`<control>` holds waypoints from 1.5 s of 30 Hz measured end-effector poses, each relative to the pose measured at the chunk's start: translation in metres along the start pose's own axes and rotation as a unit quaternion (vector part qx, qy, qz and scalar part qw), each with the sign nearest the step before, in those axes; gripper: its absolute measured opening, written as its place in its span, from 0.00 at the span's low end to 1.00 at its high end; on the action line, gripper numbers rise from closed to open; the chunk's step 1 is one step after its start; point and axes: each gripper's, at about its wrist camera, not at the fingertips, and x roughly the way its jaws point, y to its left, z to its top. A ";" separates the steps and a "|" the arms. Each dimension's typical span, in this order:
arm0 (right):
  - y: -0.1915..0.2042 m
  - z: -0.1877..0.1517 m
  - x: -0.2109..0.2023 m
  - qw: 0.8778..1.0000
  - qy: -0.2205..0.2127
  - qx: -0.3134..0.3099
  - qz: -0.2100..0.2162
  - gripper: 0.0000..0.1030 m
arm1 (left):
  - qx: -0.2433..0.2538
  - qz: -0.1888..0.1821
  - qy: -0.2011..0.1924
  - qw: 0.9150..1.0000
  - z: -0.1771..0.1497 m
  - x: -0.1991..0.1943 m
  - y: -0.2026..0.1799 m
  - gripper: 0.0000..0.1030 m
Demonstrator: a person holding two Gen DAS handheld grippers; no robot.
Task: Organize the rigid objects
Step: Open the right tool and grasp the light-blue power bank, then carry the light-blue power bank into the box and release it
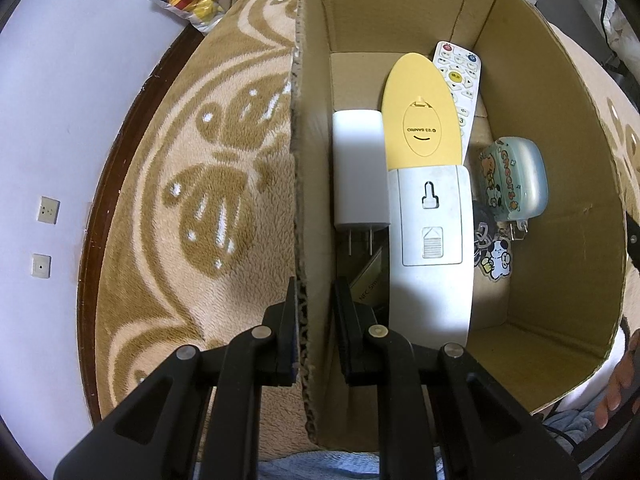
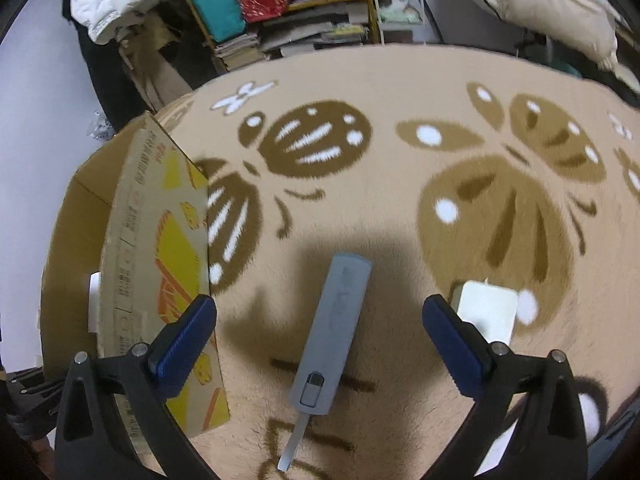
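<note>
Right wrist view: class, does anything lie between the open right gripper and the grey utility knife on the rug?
Nothing visible does. The grey utility knife lies bare on the rug, between the spread fingers of the right gripper. The cardboard box stands off to one side.

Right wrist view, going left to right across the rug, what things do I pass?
Cardboard box → grey utility knife, lying between the open jaws → white block.
</note>
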 end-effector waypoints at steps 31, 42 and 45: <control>0.003 -0.020 0.038 0.998 0.032 -0.026 -0.051 0.47 | 0.002 0.001 0.000 1.000 -0.001 0.000 -0.001 0.16; 0.003 -0.023 0.031 0.998 0.019 -0.028 -0.045 0.28 | 0.002 0.001 0.001 1.000 0.000 0.000 0.000 0.16; 0.004 -0.022 0.025 0.998 0.005 -0.030 -0.046 0.28 | 0.003 0.002 0.002 1.000 0.000 0.000 0.000 0.16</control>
